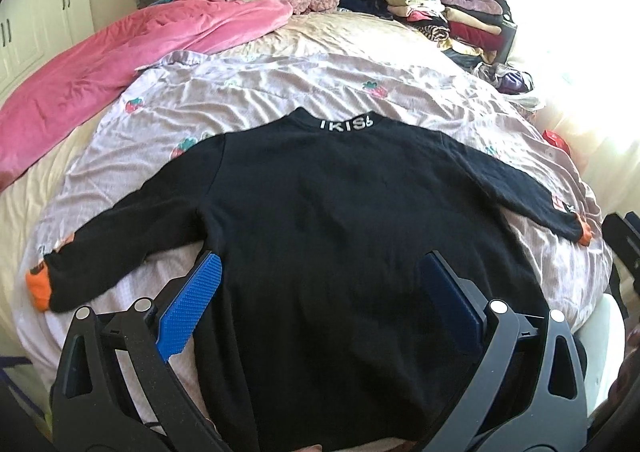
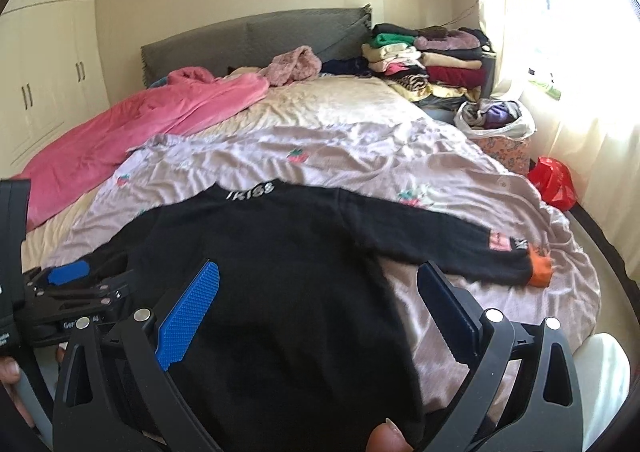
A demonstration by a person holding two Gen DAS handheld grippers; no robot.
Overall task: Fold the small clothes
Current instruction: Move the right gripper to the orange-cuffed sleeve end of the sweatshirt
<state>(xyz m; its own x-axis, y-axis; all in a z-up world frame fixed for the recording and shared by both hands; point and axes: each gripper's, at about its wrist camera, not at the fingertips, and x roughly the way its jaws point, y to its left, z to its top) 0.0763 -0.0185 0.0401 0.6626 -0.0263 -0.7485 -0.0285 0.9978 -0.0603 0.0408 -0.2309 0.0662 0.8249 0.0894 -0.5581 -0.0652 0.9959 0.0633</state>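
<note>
Left wrist view, black sweater (image 1: 340,212) spread flat, pink blanket (image 1: 120,64) beyond, folded pile (image 1: 452,12) behind.

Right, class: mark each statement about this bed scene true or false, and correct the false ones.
1. The black sweater lies flat with both sleeves spread out. True.
2. Its cuffs are green. False: they are orange.
3. The left gripper is clamped on a sleeve. False: its jaws stand open over the sweater's body.
4. A pink blanket lies on the bed's left side. True.
5. The stack of folded clothes sits by the headboard. True.
</note>
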